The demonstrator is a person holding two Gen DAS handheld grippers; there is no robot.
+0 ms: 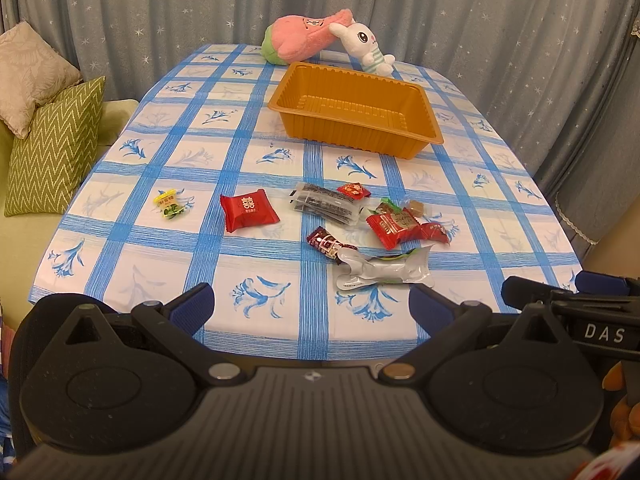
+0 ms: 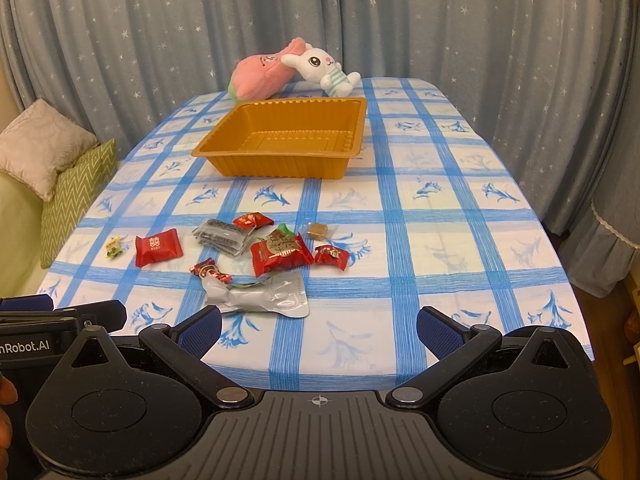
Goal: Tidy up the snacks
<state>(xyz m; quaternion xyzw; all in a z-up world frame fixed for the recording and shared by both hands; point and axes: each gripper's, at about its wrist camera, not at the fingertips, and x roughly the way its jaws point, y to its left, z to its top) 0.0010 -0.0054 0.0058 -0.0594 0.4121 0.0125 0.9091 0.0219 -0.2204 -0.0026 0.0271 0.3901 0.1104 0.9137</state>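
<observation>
Left wrist view: snacks scattered ahead of both spread grippers

Left wrist view: left gripper [image 1: 311,304] low at 6 o'clock, fingers wide apart, clamped on nothing. Silver pouch [image 1: 384,272] just ahead at 12 to 1 o'clock, apart from the pads. Red square packet [image 1: 249,210] further off at 11 o'clock, yellow candy [image 1: 169,203] at 10 o'clock, dark strip pack [image 1: 326,203] at 12. Orange tray [image 1: 356,110] well beyond on the table [image 1: 140,240], holding nothing.

Right wrist view: right gripper [image 2: 319,330] likewise spread, gripping nothing. Silver pouch [image 2: 256,294] near at 11 o'clock, big red packet [image 2: 281,255] behind it, orange tray [image 2: 286,138] far at 12 o'clock. Plush toys [image 2: 288,68] past the tray.
</observation>
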